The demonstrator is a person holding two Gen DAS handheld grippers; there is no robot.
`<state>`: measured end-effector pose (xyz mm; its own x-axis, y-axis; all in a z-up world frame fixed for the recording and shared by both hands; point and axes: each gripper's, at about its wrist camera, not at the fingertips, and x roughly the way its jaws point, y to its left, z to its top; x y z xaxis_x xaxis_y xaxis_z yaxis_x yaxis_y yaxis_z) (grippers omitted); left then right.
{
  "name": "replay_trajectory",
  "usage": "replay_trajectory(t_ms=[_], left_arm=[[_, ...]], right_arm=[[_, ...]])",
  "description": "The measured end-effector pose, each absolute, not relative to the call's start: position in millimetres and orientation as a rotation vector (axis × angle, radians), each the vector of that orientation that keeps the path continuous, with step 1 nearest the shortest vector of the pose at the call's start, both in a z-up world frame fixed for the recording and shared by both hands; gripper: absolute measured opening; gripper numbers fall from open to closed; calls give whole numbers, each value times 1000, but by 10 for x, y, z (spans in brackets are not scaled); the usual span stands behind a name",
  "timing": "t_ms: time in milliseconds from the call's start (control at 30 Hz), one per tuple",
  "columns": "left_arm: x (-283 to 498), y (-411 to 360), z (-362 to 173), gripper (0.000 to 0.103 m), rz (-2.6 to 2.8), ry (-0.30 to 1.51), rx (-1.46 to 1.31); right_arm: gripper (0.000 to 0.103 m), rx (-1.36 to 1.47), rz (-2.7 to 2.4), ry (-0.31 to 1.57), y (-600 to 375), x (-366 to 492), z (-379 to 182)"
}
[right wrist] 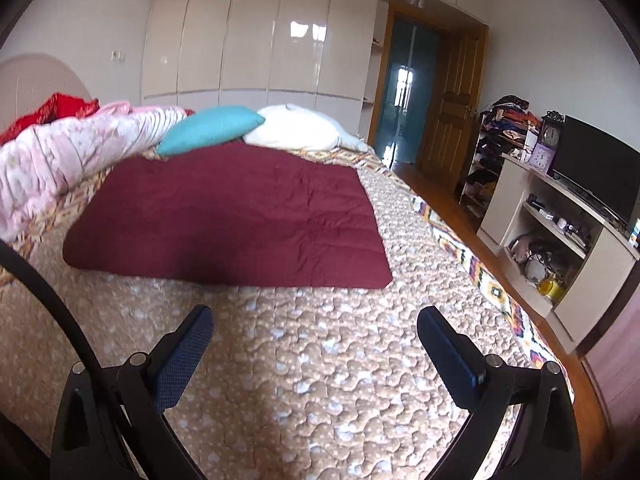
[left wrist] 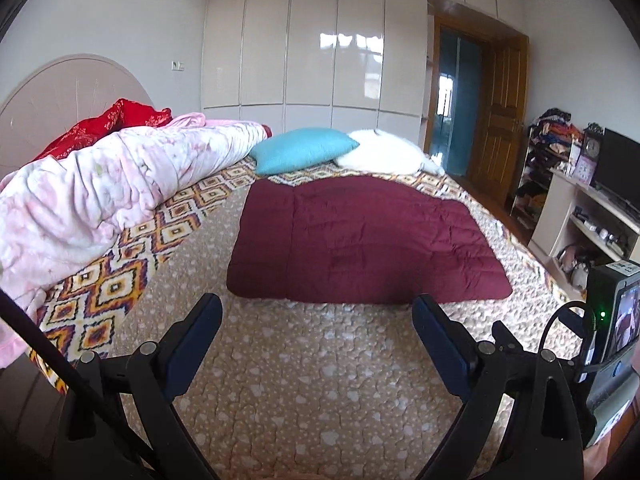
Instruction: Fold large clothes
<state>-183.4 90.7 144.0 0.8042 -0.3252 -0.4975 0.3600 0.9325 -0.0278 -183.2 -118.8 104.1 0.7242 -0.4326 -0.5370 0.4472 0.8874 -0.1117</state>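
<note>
A large maroon quilted garment [left wrist: 364,240] lies flat as a rectangle in the middle of the bed; it also shows in the right wrist view [right wrist: 228,216]. My left gripper [left wrist: 318,308] is open and empty, held above the bed just short of the garment's near edge. My right gripper [right wrist: 316,320] is open and empty, also above the bed short of the near edge. The right gripper's body [left wrist: 612,340] shows at the right edge of the left wrist view.
The bed's tan quilted cover [left wrist: 312,380] has a patterned border [left wrist: 120,272]. A pink duvet [left wrist: 100,184], red cloth [left wrist: 120,118], teal pillow [left wrist: 304,150] and white pillow [left wrist: 388,152] lie at the far side. A TV stand [right wrist: 560,240] and wardrobe [left wrist: 312,48] stand beyond.
</note>
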Motion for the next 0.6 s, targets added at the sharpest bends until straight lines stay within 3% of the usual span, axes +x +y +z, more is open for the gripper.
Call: replay_trajectory(t_ms=[600], left_arm=[[-1664,682,817,95,-329,730,159]], right_arm=[[103,-4,-474,780,-988,-1626,573]])
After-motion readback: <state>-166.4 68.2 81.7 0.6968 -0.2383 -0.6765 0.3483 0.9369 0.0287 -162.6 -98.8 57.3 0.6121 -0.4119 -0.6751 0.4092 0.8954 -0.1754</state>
